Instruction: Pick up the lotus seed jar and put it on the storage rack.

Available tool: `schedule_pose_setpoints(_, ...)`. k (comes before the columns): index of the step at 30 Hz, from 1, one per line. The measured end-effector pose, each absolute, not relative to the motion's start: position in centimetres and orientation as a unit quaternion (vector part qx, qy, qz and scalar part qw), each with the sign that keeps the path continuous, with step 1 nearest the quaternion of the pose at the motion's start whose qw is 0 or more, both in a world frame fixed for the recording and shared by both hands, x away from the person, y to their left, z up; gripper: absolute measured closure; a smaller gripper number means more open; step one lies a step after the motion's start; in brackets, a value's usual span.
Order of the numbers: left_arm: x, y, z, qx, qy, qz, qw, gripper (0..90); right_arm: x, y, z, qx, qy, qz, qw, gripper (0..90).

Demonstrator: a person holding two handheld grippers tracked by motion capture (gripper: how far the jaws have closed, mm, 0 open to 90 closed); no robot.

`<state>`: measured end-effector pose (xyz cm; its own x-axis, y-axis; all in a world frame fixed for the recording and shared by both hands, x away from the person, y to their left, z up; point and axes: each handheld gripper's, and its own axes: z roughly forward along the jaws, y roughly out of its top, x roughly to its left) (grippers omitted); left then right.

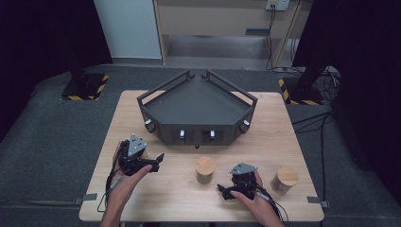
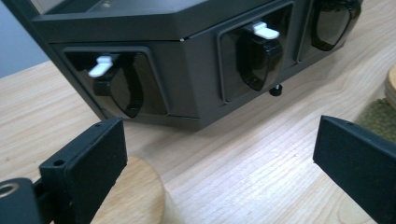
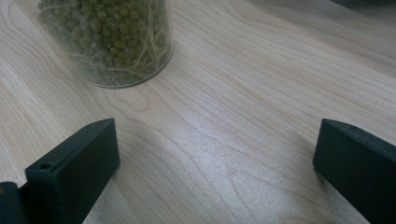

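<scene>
A jar of green beans with a wooden lid [image 1: 205, 169] stands on the table's front middle. Its glass side [image 3: 109, 42] is at the upper left of the right gripper view. A second wooden-lidded jar [image 1: 285, 179] stands at the front right. My left gripper [image 1: 156, 162] [image 2: 218, 140] is open, facing the dark fan-shaped tray [image 1: 196, 106] [image 2: 196, 93]. A round wooden lid [image 2: 135, 196] lies under its left jaw. My right gripper [image 1: 223, 191] [image 3: 214, 140] is open over bare wood, between the two jars, holding nothing.
The tray's front wall carries white levers [image 2: 266, 30] over dark recessed pockets and round knobs at its corners [image 1: 149, 125]. Another bean jar's edge [image 2: 383, 116] shows at the right of the left gripper view. The wooden table [image 1: 274, 142] has open room right of the tray.
</scene>
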<state>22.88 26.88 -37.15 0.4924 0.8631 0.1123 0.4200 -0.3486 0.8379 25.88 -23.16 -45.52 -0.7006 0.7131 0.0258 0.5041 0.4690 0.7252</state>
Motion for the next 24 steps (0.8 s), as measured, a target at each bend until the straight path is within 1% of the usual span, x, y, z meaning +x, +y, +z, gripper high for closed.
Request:
schedule_pose_setpoints(6, 23.0, 27.6, -37.2, 0.765, 0.418, 0.291, 0.395, 2.0, 25.9, -23.2, -45.5, 0.360, 0.845, 0.369, 0.142, 0.4)
schedule_pose_setpoints(12, 23.8, 28.5, -36.8, 0.774, 0.412, 0.292, 0.383, 1.8, 25.9, -23.2, -45.5, 0.360, 0.845, 0.368, 0.142, 0.5)
schedule_pose_setpoints(17, 24.1, 29.0, -37.3, 0.775, 0.414, 0.297, 0.375, 1.9, 25.9, -23.2, -45.5, 0.361, 0.845, 0.368, 0.142, 0.5)
schedule_pose_setpoints(24, 24.6, 30.0, -37.9, 0.767, 0.421, 0.297, 0.383, 1.9, 25.9, -23.2, -45.5, 0.361, 0.845, 0.369, 0.142, 0.5)
